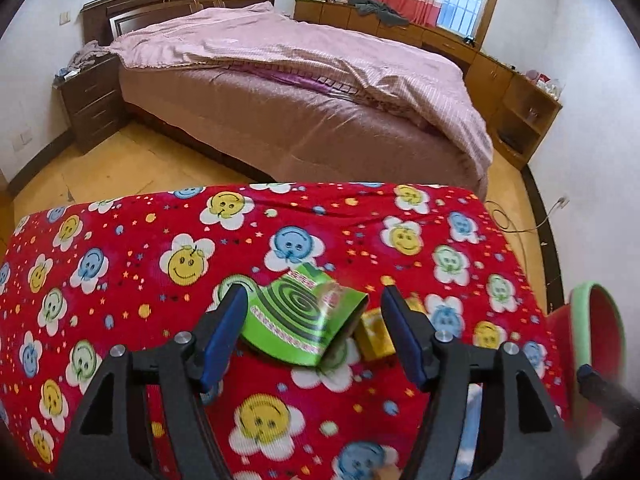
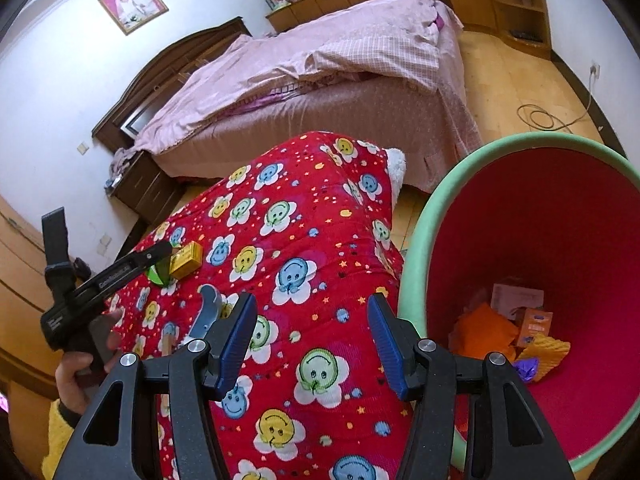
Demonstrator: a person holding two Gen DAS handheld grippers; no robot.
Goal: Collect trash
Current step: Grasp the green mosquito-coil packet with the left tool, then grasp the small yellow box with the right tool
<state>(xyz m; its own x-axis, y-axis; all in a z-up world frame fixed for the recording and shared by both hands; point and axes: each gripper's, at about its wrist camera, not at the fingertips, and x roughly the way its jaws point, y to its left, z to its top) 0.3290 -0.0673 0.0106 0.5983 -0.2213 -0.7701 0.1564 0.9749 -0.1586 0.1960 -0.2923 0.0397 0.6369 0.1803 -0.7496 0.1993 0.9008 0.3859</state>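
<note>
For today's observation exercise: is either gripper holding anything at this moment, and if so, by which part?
Nothing is held. The left gripper stands open around the green mosquito-coil box, its pads not pressing on it. The right gripper is open over the red smiley blanket.

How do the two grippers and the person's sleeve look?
Both grippers, left gripper and right gripper, have black angular frames with triangular cut-outs, silver round pivot screws, and two ribbed blue fingers. The left one's side bears small white lettering. The sleeve is yellow with a dark cuff.
</note>
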